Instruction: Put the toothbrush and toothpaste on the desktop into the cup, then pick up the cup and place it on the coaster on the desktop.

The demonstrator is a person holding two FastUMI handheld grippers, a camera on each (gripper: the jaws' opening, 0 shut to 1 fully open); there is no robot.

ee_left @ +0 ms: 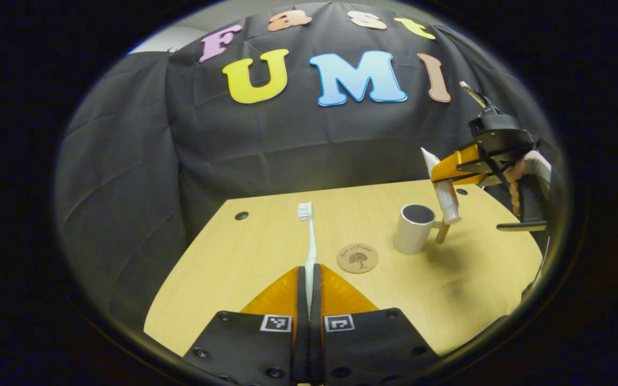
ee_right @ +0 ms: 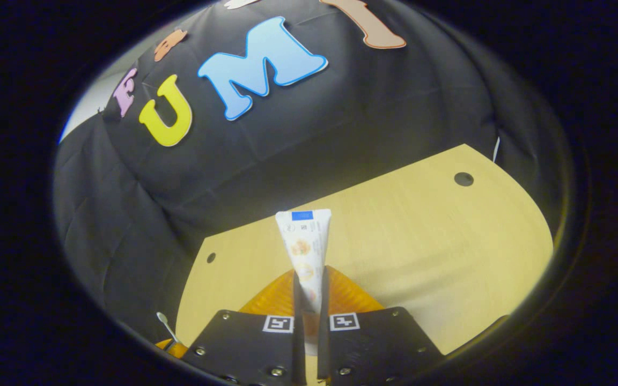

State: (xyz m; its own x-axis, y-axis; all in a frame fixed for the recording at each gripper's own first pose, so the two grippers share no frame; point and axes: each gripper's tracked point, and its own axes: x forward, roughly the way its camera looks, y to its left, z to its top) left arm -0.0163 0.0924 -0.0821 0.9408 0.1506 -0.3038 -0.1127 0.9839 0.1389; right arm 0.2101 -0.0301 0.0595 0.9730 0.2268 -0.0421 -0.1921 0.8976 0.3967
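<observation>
My left gripper (ee_left: 309, 271) is shut on the handle of a white toothbrush (ee_left: 310, 236), whose bristle head points away from me above the wooden table (ee_left: 244, 268). A white cup (ee_left: 412, 229) with a wooden handle stands at the right, and a round cork coaster (ee_left: 357, 258) lies just left of it. My right gripper (ee_left: 440, 174), held by a hand, hangs above the cup's right side, shut on a white toothpaste tube (ee_left: 447, 201) that is tilted with its cap down beside the rim. In the right gripper view the right gripper (ee_right: 309, 276) clamps the toothpaste tube (ee_right: 304, 241), flat end forward.
The table (ee_right: 421, 241) has small dark holes (ee_left: 241, 215) near its far corners and ends at the black cloth wall behind. Bare tabletop stretches left of the coaster and in front of the cup. The hand (ee_left: 523, 171) and gripper body occupy the far right.
</observation>
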